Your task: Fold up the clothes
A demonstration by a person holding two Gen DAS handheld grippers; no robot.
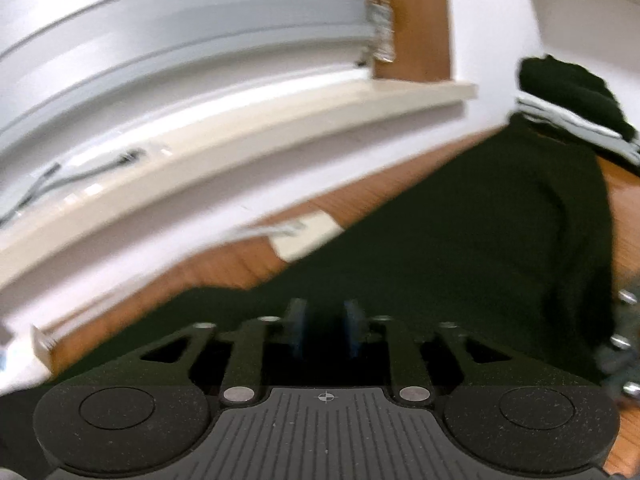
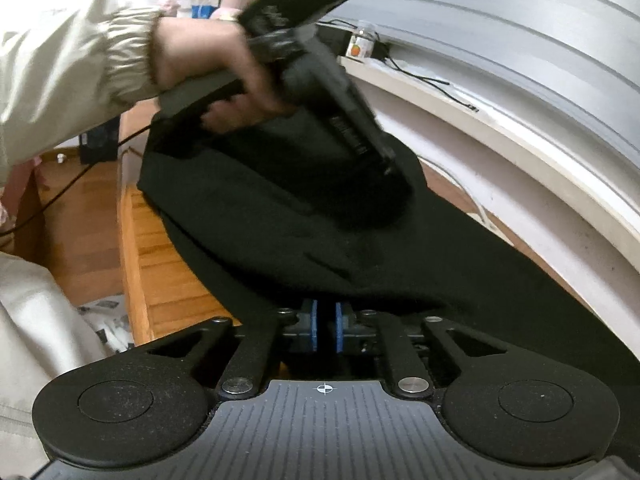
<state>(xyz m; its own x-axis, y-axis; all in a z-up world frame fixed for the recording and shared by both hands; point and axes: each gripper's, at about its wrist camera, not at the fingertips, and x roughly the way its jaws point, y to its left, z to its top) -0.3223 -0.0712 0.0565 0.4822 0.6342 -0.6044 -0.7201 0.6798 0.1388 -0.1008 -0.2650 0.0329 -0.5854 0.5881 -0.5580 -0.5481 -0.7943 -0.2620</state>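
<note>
A black garment [image 1: 460, 240] lies spread on the wooden table [image 1: 224, 268]. My left gripper [image 1: 323, 326] sits low over its near part, jaws a little apart, dark cloth around and between the blue pads; the view is blurred. In the right wrist view the same black garment [image 2: 400, 248] stretches away across the table. My right gripper [image 2: 326, 330] has its blue pads nearly together at the garment's near edge, pinching cloth. The left gripper's body [image 2: 340, 120], held by a hand [image 2: 200, 60], presses down on the garment's far part.
A stack of folded black and grey clothes [image 1: 576, 108] lies at the far right. A white ledge [image 2: 500, 128] with cables and a small jar [image 2: 362, 42] runs along the wall. A white card [image 1: 308, 234] lies on the table. The table's left edge [image 2: 128, 240] drops to the floor.
</note>
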